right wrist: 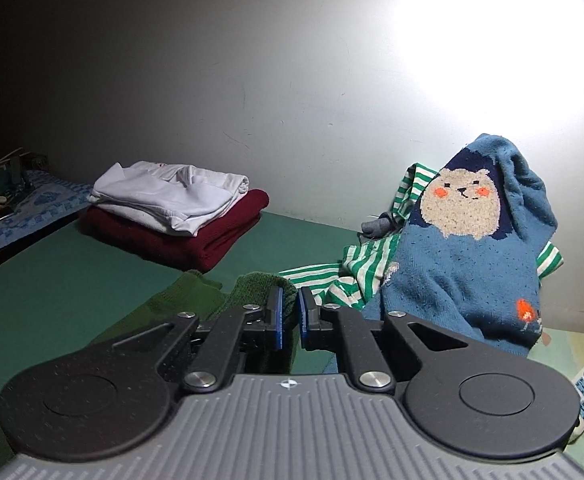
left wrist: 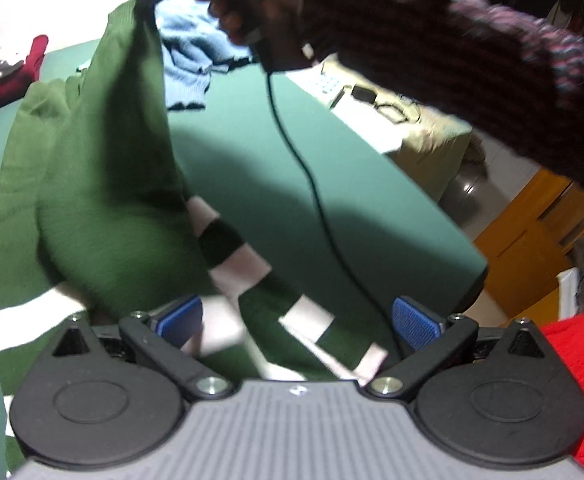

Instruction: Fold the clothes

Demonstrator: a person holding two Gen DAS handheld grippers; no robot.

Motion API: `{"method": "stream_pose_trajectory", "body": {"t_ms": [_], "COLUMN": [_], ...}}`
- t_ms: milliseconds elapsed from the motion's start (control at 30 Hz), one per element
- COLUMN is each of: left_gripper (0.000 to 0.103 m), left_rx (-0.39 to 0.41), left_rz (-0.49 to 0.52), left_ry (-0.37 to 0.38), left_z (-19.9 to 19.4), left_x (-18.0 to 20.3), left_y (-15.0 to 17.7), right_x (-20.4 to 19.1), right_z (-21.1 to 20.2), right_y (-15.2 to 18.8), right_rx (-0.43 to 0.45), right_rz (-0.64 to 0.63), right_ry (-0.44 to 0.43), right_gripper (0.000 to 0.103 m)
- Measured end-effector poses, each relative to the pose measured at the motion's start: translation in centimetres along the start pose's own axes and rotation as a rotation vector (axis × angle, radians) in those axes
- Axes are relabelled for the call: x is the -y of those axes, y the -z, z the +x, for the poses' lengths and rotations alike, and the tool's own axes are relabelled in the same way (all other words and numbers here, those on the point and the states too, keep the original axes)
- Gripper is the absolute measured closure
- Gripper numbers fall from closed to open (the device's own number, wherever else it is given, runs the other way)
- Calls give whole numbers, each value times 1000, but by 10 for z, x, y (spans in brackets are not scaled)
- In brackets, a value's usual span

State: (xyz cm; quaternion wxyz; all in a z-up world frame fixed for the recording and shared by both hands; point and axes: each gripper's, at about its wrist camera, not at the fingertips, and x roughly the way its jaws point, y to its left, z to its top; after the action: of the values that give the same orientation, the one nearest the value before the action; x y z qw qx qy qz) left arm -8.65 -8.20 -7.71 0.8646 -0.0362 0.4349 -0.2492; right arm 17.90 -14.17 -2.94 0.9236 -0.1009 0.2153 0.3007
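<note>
The right tongs are pinching the ribbed edge of the green sweater between nearly closed blue pads, holding that end raised above the green table while the rest is draping down onto it. The left tongs are standing spread wide with nothing between the pads, poised over the sweater's white-and-black striped part. A folded white garment is lying on a folded maroon one, and a blue bear-pattern sweater is sitting heaped against the wall.
</note>
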Motion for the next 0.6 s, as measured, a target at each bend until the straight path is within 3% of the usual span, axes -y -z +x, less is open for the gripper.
{"method": "stream_pose_trajectory", "body": {"t_ms": [433, 600], "left_gripper": [2, 2], "left_rx": [26, 5], "left_rz": [-67, -72], "left_ry": [-121, -141], "left_z": [-14, -10], "left_x": [-44, -57], "left_y": [-12, -15], "right_x": [-1, 5], "right_z": [70, 85], "right_y": [12, 19], "right_rx": [-142, -143], "right_rz": [68, 127], "right_ry": [-97, -118], "right_gripper": [94, 94]}}
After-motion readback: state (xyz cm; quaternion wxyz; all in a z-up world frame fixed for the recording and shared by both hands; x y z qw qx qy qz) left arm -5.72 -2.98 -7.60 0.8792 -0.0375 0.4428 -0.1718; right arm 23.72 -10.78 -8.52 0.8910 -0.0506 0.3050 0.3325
